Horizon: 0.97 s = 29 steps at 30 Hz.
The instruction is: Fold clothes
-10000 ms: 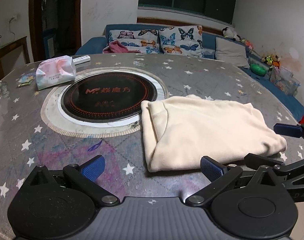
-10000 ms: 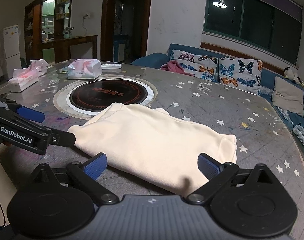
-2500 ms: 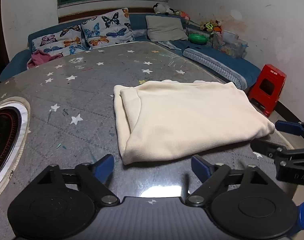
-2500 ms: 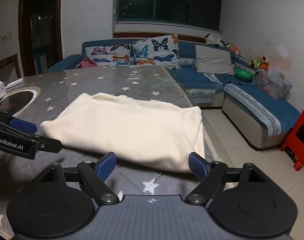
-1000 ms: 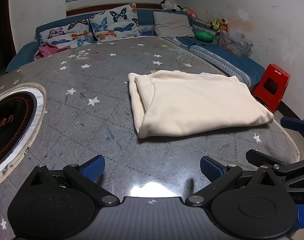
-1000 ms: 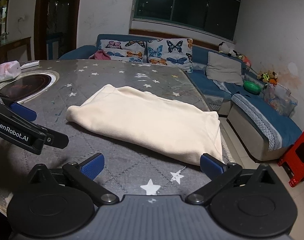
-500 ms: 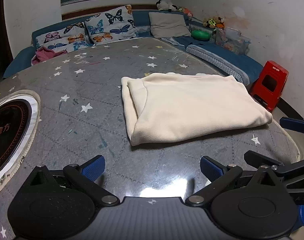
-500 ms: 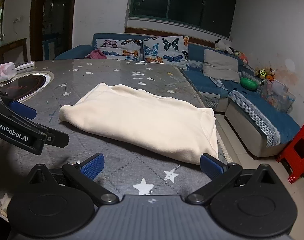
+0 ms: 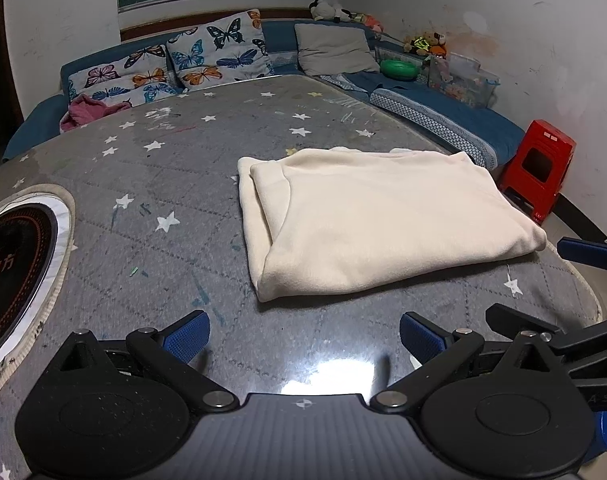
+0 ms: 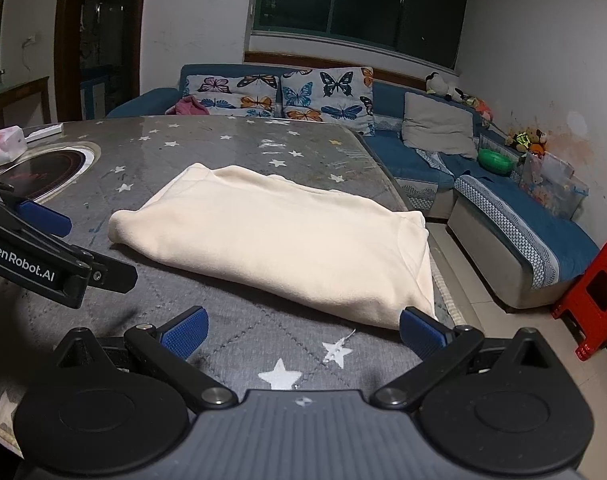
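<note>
Near the right edge of the worktop [image 9: 151,184] lies the cream garment [image 9: 383,216], folded into a thick, soft, light rectangle, best taken at its doubled corners, while the left gripper [image 9: 303,330] and right gripper [image 10: 303,330] hover wide open, holding nothing.

My left gripper [image 9: 303,334] hangs with jaws spread wide (nothing between them) by the table's near edge; my right gripper [image 10: 303,332] likewise, beside the right-hand edge.
</note>
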Available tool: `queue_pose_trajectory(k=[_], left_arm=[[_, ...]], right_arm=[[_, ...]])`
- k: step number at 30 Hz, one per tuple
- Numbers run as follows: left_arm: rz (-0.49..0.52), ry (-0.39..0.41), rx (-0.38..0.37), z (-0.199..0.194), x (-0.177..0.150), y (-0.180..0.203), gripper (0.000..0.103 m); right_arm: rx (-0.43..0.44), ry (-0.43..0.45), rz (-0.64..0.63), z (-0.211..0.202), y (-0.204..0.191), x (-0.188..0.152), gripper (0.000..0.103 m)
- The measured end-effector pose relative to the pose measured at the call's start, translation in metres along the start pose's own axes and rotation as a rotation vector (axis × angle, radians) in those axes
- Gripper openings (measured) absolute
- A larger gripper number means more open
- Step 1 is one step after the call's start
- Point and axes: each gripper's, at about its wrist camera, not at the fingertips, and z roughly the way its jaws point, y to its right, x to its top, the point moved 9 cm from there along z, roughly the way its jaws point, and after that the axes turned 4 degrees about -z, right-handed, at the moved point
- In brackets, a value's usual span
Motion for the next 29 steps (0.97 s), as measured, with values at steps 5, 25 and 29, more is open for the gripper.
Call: queue_pose_trajectory(k=[5, 25, 29], left_arm=[[0.007, 0.001, 0.003, 0.003, 0.003, 0.0, 0.103], [0.012, 0.0, 0.006, 0.015, 0.011, -0.001, 0.103], [0.014, 0.01, 0.01, 0.017, 0.016, 0.002, 0.103]], right_arm=[[0.004, -0.004, 0.008, 0.003, 0.001, 0.0, 0.103], [0.016, -0.005, 0.022, 0.014, 0.003, 0.006, 0.103], [0.018, -0.004, 0.022, 0.016, 0.003, 0.007, 0.103]])
